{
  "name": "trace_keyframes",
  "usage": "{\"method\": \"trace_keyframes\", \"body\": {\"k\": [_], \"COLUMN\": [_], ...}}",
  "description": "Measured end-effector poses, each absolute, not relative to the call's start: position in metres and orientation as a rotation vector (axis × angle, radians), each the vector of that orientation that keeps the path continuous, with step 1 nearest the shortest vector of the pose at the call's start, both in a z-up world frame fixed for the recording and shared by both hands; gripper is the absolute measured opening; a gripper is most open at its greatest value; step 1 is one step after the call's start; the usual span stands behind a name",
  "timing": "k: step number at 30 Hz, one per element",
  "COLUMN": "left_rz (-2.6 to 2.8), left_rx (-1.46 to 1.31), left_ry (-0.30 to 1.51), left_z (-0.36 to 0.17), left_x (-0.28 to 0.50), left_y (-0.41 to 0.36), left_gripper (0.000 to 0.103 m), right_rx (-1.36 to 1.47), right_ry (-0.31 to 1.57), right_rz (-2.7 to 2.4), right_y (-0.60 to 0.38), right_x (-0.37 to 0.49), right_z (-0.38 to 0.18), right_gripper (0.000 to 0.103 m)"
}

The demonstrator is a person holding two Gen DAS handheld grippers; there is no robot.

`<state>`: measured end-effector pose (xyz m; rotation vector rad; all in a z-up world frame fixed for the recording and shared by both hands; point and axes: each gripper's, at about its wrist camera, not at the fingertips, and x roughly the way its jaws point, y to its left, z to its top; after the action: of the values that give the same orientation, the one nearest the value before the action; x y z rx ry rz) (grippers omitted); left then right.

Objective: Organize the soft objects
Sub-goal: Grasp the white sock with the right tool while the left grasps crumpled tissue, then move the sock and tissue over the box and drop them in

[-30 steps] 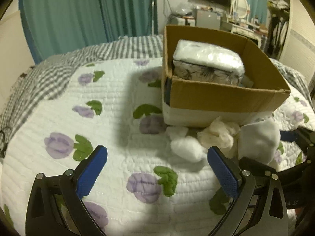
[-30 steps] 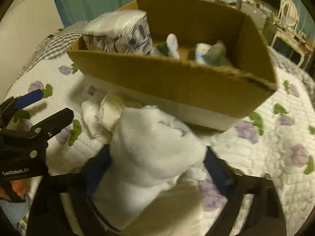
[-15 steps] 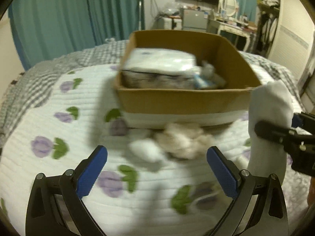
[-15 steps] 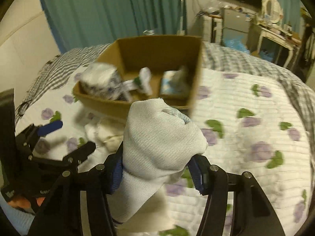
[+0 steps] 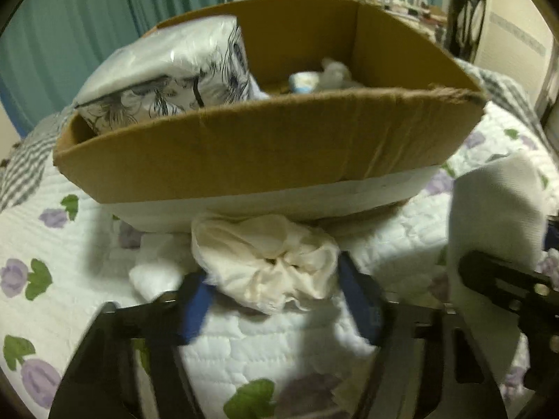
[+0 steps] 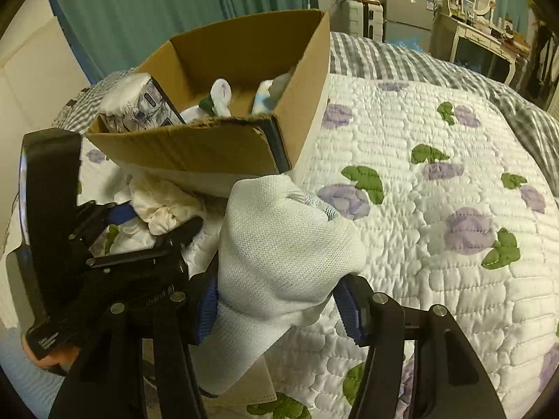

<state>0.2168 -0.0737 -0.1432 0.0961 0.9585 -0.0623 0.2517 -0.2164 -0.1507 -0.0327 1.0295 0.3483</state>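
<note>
A cardboard box (image 5: 272, 146) stands on the quilted bed and holds a plastic-wrapped tissue pack (image 5: 164, 80) and small soft items. A cream scrunched cloth (image 5: 269, 265) lies in front of the box, between the fingers of my left gripper (image 5: 279, 303), whose jaws stand close around it. A white cotton ball (image 5: 153, 276) lies beside it. My right gripper (image 6: 279, 310) is shut on a white sock (image 6: 283, 262) and holds it above the quilt to the right of the box (image 6: 223, 143). The sock also shows in the left wrist view (image 5: 496, 216).
The white quilt with purple flowers (image 6: 436, 209) spreads to the right. A grey checked blanket (image 6: 384, 59) lies behind the box. Teal curtains (image 5: 70, 35) and a dresser (image 6: 478, 45) stand beyond the bed. A flat face mask (image 6: 244, 398) lies under the sock.
My left gripper moved forward to the cream cloth and its jaws narrowed around it. My right gripper lifted the white sock and drew back to the right of the box.
</note>
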Motion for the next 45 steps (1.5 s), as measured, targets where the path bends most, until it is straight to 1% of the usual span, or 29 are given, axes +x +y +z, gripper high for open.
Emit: {"method": "trace_keyframes", "body": {"k": [2,4,7,15,26,31,39,45], "left_rz": [-0.045,-0.043,-0.032,-0.047,-0.115,-0.138,-0.144,-0.141], "left_rx": [0.106,0.091,0.100,0.077,0.042,0.072,0.102,0.131], "left_ry": [0.965,0.969,0.957,0.922,0.786,0.728,0.641,0.615], "left_z": [-0.148,-0.148,-0.143,-0.121,-0.054,-0.023,0.019,0.034], "left_x": [0.220,0.221,0.217,0.198,0.163,0.155,0.168,0.203], "left_y": [-0.073,-0.069,-0.066,-0.055,-0.042,-0.042,-0.029,-0.023], "left_gripper": [0.037,0.029,0.025,0.022,0.022,0.022,0.022,0.022], "right_rx": [-0.031,-0.034,-0.041,-0.051,-0.095,-0.113,-0.173,-0.214], "right_ry": [1.032,1.027,1.013,0.946,0.839,0.779,0.675,0.699], "right_rz": [0.346,0.346,0.345,0.337,0.337,0.339,0.329,0.388], "right_y": [-0.217,-0.217,-0.215,-0.211,-0.203,-0.201,-0.190,-0.166], "right_x": [0.252,0.251,0.248,0.230,0.204,0.204,0.237,0.289], "right_z": [-0.153,-0.152,-0.149,-0.121,-0.072,-0.041,0.009,0.012], "right_gripper": [0.057,0.057,0.057,0.057,0.057,0.057,0.058,0.059]}}
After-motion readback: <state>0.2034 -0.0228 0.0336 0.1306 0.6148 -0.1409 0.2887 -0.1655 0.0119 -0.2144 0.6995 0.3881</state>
